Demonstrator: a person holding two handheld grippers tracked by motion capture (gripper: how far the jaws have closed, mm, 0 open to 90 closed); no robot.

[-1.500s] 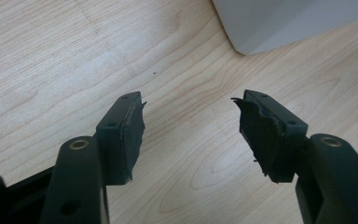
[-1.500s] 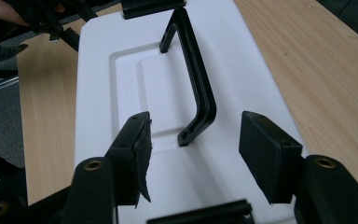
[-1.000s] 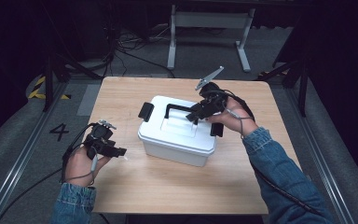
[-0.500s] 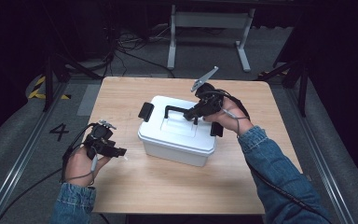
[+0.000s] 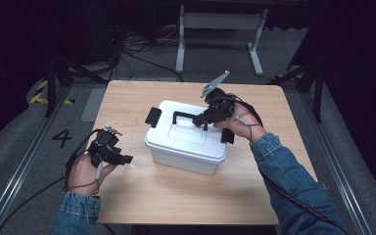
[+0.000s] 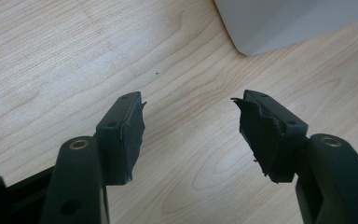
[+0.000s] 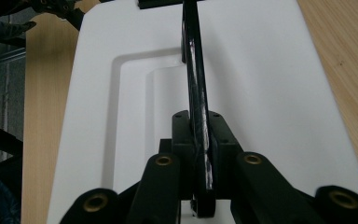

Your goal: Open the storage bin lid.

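White lidded box [image 5: 186,139] mid-table [image 5: 176,196]. Right gripper [image 5: 201,119] jaws pinching raised black handle [image 7: 195,88]: rigid, thin, likely slick; centre grip balances load. Left gripper [image 6: 189,133] jaws spread, near left edge.

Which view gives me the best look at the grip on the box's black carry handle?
The right gripper view: the black handle fills the centre, raised and clamped between the right tongs over the white lid. The high view shows the handle small, partly behind those tongs. The left gripper view catches just a corner of the box.
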